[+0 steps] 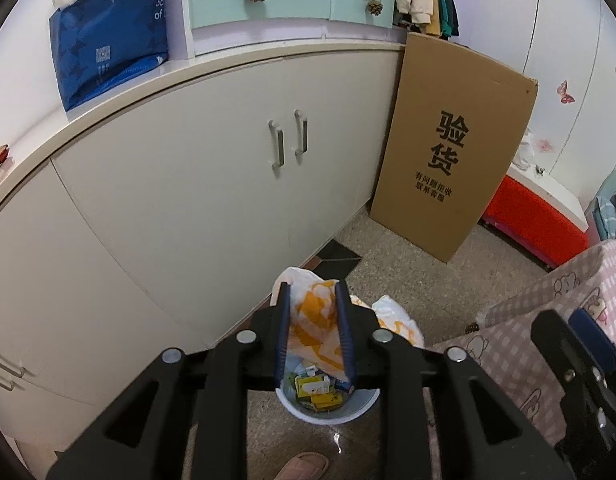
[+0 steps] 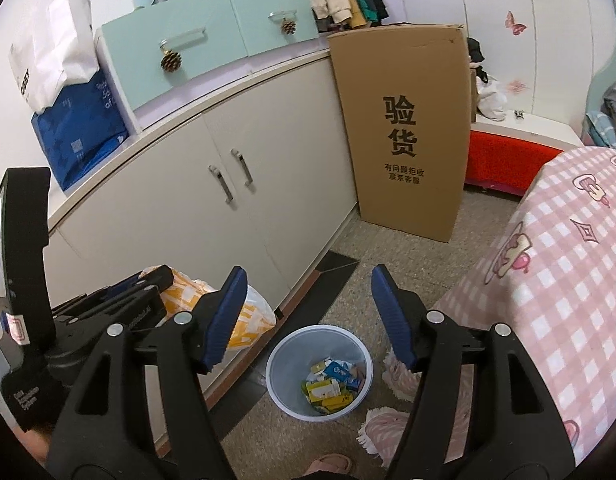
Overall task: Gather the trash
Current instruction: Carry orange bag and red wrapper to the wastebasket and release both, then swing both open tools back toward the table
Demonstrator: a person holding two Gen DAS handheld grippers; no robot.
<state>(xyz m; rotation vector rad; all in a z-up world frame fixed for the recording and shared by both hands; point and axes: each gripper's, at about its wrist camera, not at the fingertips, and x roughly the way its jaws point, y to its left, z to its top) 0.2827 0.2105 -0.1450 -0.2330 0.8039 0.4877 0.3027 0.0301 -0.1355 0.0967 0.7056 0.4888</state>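
**Left gripper holds a plastic bag above the bin**

Left gripper has a white-and-orange plastic bag between its blue pads; the film bunches there, so it looks pinched rather than loose, though the pads stand a little apart. I judge the bag is held up this way to keep its mouth over the bin directly below, ready to serve as a liner or to take the rubbish. Right gripper hangs empty, jaws spread wide, probably waiting to catch the bag's other edge.

That bin is a round, smooth, pale plastic tub standing on the speckled stone floor, with small card boxes, yellow, green and blue, lying in the bottom. Beside it droops a pink checked bedcover, soft and quilted. Farther off stand glossy cream cupboard doors with metal handles, and a tall flat cardboard box leans upright against them.
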